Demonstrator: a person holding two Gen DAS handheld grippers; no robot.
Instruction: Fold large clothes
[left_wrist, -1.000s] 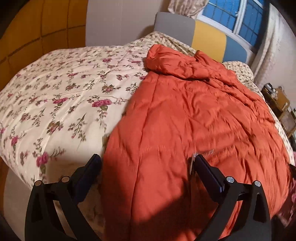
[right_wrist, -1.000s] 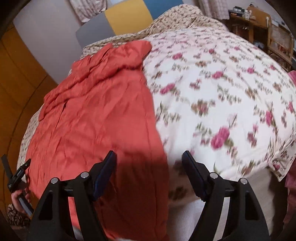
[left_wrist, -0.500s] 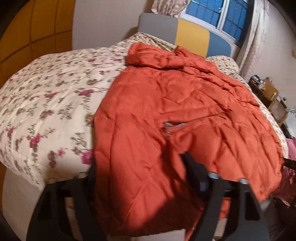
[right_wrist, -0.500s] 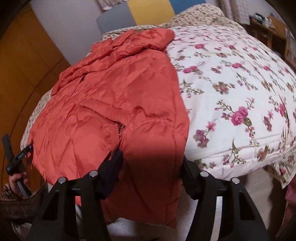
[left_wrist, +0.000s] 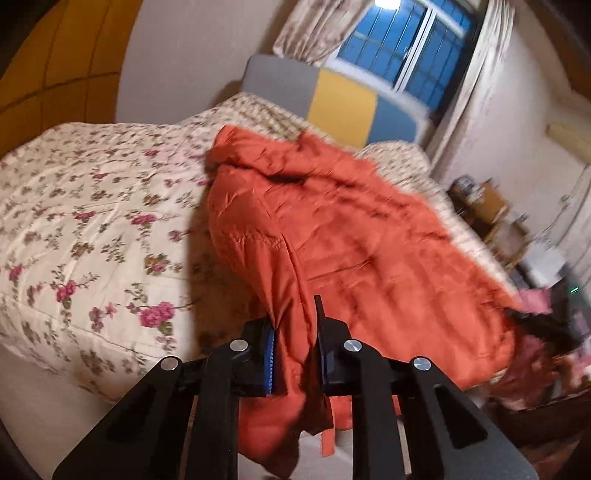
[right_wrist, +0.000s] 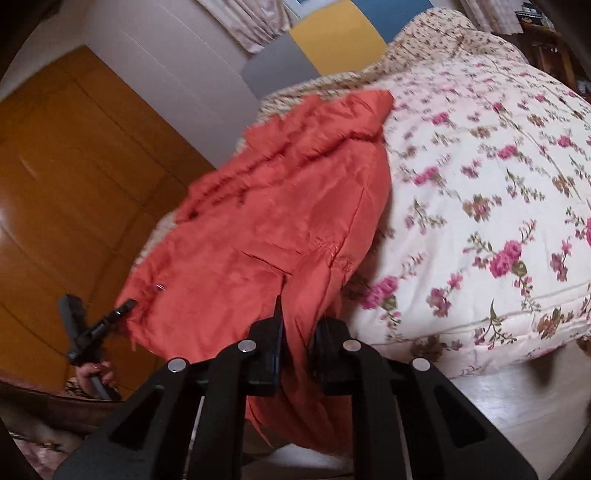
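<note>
Orange quilted puffer jacket (left_wrist: 332, 236) sprawls across the floral bed quilt (left_wrist: 81, 229); my left fingers (left_wrist: 293, 345) and right fingers (right_wrist: 297, 341) have just clamped its hem. Slick fabric could slip free.

both wrist cameras sit close behind their own fingers at the foot of the bed, aimed up its length and tilted down. they share the orange jacket (left_wrist: 332, 236) (right_wrist: 280, 206), the floral quilt (left_wrist: 85, 229) (right_wrist: 480, 192) and the colour-block headboard (left_wrist: 343, 99) (right_wrist: 332, 48).
</note>
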